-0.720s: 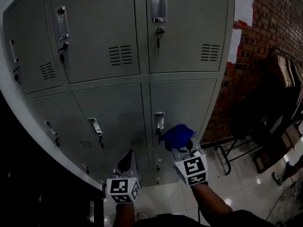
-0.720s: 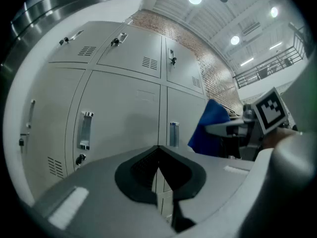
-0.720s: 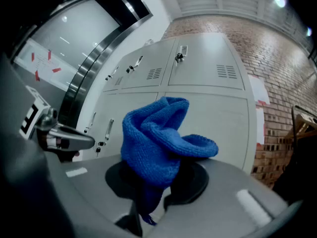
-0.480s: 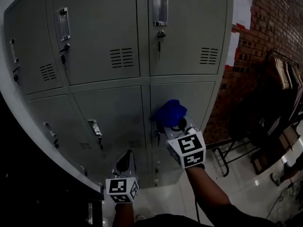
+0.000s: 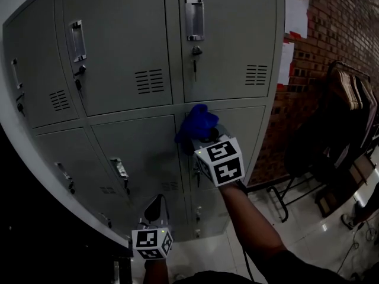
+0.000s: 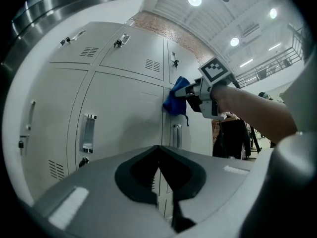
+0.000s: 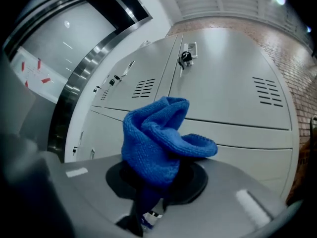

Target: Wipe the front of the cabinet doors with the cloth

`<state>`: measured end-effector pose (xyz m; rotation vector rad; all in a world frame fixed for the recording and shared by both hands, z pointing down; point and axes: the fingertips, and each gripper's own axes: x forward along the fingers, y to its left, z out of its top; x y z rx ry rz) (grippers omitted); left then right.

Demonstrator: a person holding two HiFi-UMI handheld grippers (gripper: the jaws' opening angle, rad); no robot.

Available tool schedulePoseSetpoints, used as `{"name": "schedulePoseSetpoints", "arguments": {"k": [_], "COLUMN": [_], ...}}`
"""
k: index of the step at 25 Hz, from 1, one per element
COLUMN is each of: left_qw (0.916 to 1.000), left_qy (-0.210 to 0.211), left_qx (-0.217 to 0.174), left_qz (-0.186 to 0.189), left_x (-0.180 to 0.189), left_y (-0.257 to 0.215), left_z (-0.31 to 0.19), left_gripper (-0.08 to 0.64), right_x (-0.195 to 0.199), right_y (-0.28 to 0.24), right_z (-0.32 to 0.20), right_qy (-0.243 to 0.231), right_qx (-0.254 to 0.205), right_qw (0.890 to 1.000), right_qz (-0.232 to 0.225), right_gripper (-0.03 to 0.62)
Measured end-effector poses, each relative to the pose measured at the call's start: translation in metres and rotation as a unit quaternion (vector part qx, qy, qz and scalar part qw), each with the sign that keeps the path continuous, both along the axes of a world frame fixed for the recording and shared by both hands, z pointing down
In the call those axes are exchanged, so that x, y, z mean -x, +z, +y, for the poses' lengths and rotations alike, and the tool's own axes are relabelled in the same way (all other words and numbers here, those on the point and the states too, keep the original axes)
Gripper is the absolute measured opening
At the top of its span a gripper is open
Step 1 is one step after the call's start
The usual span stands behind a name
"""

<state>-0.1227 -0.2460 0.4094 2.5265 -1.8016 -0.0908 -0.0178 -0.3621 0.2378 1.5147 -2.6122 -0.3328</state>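
Since the earlier frames, the blue cloth (image 5: 194, 125) has climbed from low on the middle-row right door (image 5: 246, 134) to its upper left corner, though contact with the metal cannot be told. The right gripper (image 5: 206, 138) is clamped on it. The left gripper (image 5: 156, 205) hangs low, jaws together and empty. Wiping this door looks under way; next, press the cloth flat and sweep it across the panel.

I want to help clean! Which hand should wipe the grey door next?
Right, I'd say. The right tongs grip the blue cloth, held up close to a cabinet door. The left tongs are shut on nothing and hang lower down.
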Motion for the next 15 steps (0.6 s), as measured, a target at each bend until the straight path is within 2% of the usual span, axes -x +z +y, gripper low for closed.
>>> {"name": "schedulePoseSetpoints", "arguments": {"k": [9, 15], "left_qw": [0.9999, 0.9999], "left_qy": [-0.001, 0.001], "left_qx": [0.012, 0.016], "left_qz": [-0.003, -0.003], "left_x": [0.000, -0.005], "left_y": [0.010, 0.013], "left_z": [-0.004, -0.004], "left_gripper": [0.017, 0.017], "right_x": [-0.008, -0.042], "right_y": [0.000, -0.002], "right_z": [-0.005, -0.009], "right_qy": [0.002, 0.026], "right_qx": [-0.009, -0.006], "right_qw": [1.000, 0.999], "right_qz": [0.022, 0.025], "right_gripper": [0.075, 0.075]}}
